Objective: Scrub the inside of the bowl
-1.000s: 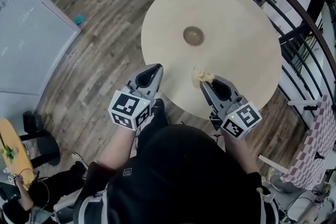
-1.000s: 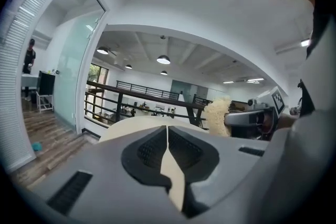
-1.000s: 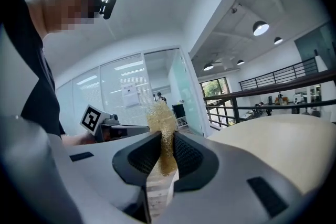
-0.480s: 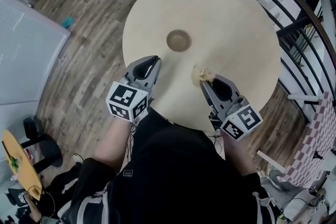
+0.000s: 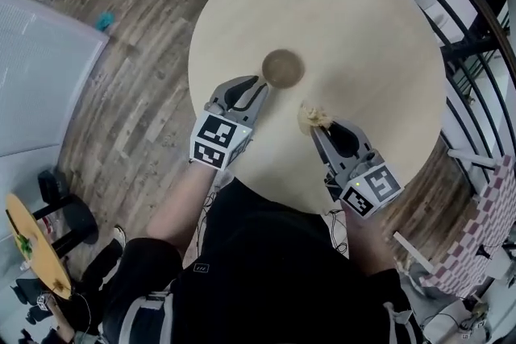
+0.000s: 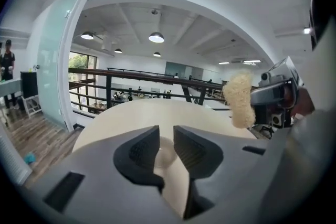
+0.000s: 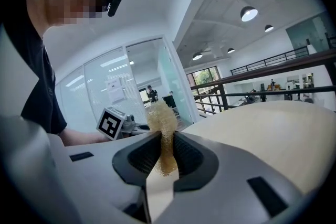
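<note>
Head view: the left gripper (image 5: 260, 84) has come forward to just beside the bowl (image 5: 282, 68) on the worktop (image 5: 363, 28). Left gripper view: its jaws have just parted, empty, likely to steady the bowl. Right gripper view: the right gripper (image 7: 167, 136) clamps the sponge (image 7: 160, 115); scrubbing seems not yet begun.

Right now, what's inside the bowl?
Nothing visible: in the head view the bowl looks empty. Fingers of the left gripper cover most of it in its view. The sponge is in the right gripper.
</note>
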